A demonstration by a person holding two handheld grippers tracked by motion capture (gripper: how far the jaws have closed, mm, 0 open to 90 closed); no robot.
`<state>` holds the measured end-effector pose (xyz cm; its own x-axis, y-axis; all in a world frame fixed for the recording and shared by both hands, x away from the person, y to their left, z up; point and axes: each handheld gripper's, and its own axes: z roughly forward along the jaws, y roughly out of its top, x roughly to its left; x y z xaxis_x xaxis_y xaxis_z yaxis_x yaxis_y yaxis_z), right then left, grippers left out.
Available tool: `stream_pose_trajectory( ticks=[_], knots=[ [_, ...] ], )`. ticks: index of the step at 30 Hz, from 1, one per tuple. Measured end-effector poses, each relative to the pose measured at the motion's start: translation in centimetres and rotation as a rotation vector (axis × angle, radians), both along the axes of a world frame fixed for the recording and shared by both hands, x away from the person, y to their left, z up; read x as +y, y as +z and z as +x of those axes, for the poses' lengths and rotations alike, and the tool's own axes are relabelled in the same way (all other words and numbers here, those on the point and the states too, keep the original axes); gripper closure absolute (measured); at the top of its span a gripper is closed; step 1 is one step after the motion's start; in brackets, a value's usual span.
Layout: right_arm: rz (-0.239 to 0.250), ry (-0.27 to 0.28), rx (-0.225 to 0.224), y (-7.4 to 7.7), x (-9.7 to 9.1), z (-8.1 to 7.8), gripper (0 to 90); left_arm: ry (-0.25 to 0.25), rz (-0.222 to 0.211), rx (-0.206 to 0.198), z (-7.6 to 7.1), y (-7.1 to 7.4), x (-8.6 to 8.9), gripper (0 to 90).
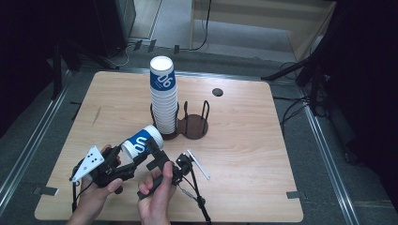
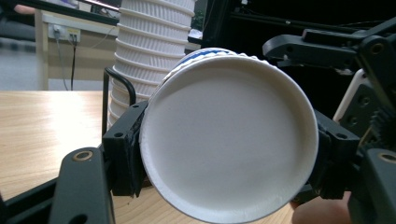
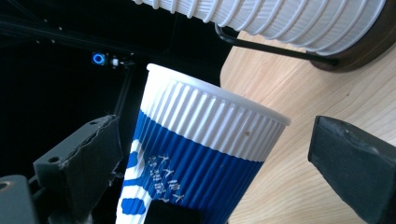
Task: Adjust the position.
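The left hand-held gripper (image 1: 123,161), at the near left of the light wooden worktop (image 1: 244,154), has its two black jaws pressed against opposite sides of a ribbed white paper cup with a blue printed band (image 1: 141,142). The cup is clear of the worktop and lies tilted, its flat base end toward the person and its other end toward the far right. In the left gripper view the round white base of the cup (image 2: 229,140) sits between the jaws, and both pads bear on its wall.

The right hand-held gripper (image 1: 157,157) is just beside it, held at the near centre. Its jaws are spread. In the right gripper view the cup (image 3: 196,158) stands between them with a gap at each side; neither pad touches it.

A thin white strip (image 1: 199,164) lies flat on the worktop just right of the right hand-held gripper.

Farther back, a tall stack of nested ribbed white paper cups (image 1: 164,101), the top one bearing the same blue band, stands upright in the left seat of a dark two-seat wire cup holder (image 1: 195,124). The right seat of the holder is vacant.

A small dark round spot (image 1: 217,92) marks the worktop near its far edge.
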<state>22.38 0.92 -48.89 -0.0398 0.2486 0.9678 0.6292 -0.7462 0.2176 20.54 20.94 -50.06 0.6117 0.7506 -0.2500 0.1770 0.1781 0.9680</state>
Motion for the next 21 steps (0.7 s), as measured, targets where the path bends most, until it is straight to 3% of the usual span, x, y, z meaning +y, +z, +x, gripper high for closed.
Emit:
stream_pose_trajectory(
  ticks=[21],
  knots=[
    [0.145,0.041,0.004,-1.5,0.3,1.9,2.5,-0.040,0.014,0.010,-0.2,-0.1,-0.6,28.3]
  ],
)
